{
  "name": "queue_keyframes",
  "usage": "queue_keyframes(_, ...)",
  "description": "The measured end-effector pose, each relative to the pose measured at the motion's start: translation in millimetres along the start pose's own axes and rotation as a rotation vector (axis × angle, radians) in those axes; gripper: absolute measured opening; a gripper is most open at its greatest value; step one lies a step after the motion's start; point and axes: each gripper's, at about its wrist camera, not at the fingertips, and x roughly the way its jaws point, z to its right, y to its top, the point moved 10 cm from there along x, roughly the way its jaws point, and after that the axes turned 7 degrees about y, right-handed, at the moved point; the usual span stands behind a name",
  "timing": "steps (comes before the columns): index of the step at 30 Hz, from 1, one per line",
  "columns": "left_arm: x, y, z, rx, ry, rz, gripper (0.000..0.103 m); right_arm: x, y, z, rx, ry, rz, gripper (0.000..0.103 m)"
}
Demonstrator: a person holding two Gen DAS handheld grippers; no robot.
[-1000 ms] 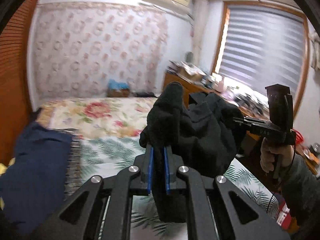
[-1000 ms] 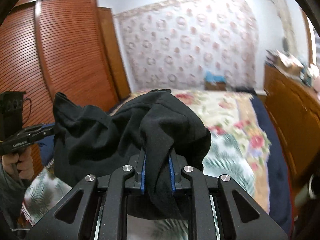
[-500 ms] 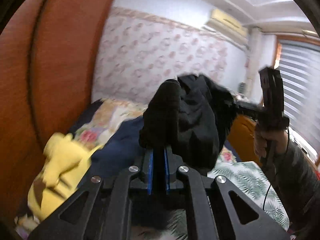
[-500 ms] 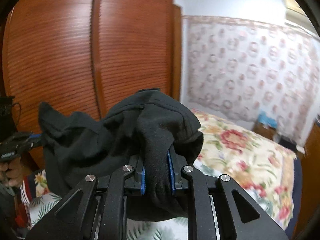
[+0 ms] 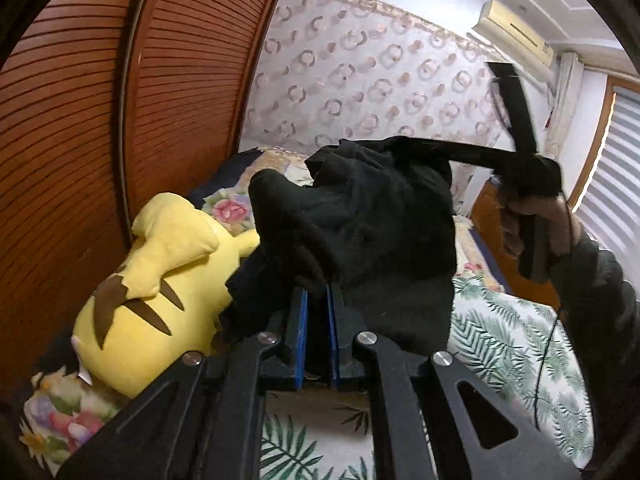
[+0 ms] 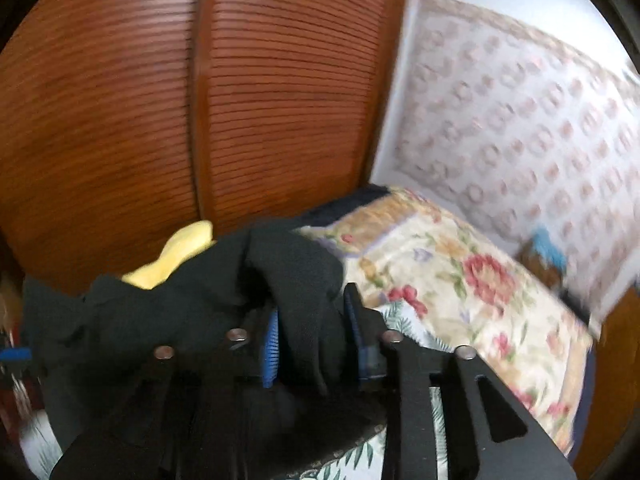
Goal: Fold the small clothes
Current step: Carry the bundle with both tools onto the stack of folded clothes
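A black garment (image 5: 380, 220) hangs bunched between my two grippers, above the bed's left side. My left gripper (image 5: 316, 300) is shut on one fold of it, blue pads close together. In the right wrist view the same black garment (image 6: 192, 320) drapes leftward. My right gripper (image 6: 312, 320) has its jaws opening, and a fold of the cloth still lies between the spread blue pads. A person's hand (image 5: 532, 224) holds the right gripper's handle at the upper right of the left wrist view.
A yellow plush toy (image 5: 160, 280) lies on the bed against the brown slatted wardrobe doors (image 5: 80, 140), just left of the garment. The floral and leaf-print bedspread (image 6: 460, 280) stretches right. A wooden dresser (image 5: 488, 208) stands beyond the bed.
Both grippers swung left with the garment, from over the middle of the bed to the wardrobe side by the plush toy. The right gripper's pads spread apart.
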Motion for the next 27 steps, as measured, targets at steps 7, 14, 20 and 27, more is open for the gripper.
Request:
queue_keyframes(7, -24.6, 6.6, -6.8, 0.087, 0.048, 0.046, 0.009, -41.8, -4.2, 6.0, 0.046, 0.015, 0.121, 0.044)
queue_keyframes(14, -52.2, 15.0, -0.5, 0.133, 0.081, 0.079, 0.012, -34.8, -22.2, -29.8, 0.003, 0.062, 0.102, 0.044)
queue_keyframes(20, -72.5, 17.0, 9.6, 0.165, 0.07, 0.103, 0.012, -0.9, -48.8, -17.2, 0.065, 0.017, 0.003, 0.048)
queue_keyframes(27, -89.9, 12.6, 19.0, 0.2, 0.053, 0.123, 0.013, -56.9, -50.3, -32.2, 0.091, -0.032, 0.066, 0.048)
